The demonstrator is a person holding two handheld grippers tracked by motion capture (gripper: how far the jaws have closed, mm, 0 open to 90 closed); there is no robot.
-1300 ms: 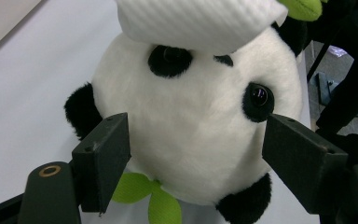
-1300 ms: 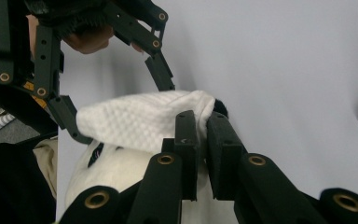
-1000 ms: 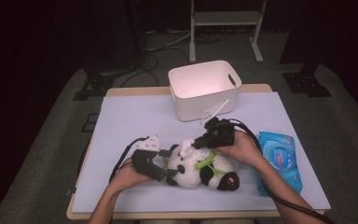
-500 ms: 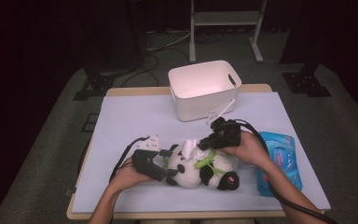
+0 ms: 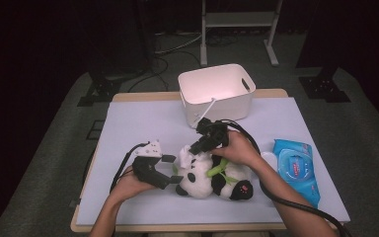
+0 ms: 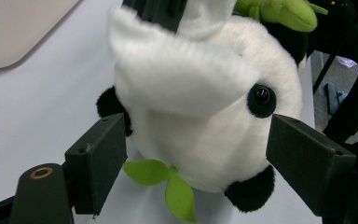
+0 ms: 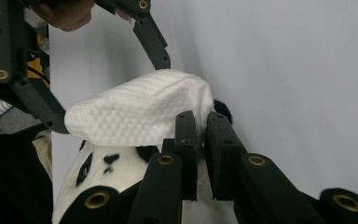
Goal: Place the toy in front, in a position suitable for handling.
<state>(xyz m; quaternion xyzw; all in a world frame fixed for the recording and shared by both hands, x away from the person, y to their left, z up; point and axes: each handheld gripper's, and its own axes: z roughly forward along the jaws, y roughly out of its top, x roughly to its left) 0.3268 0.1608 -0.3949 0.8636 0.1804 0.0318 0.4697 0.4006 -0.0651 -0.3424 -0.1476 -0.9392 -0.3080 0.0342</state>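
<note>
The right gripper (image 5: 196,148) has its jaws closed tight on a white wipe (image 7: 140,112), which drapes over the head of the panda plush (image 5: 212,177) just ahead of its tips; the left gripper (image 5: 173,174) brackets that same head from the other side, jaws wide — they have just been opening a little, and the pads stand just beside the fur rather than pressing it. The plush lies on the lavender table cover (image 5: 143,123), between the two grippers; the white bin (image 5: 217,94) sits beyond the right gripper, the blue wipe packet (image 5: 296,168) behind that hand. To wipe well, I'd close the left jaws enough to brace the head; then drag the wipe in short, flat strokes toward the left gripper — keeping the cloth pinched near its edge so it doesn't bunch.
</note>
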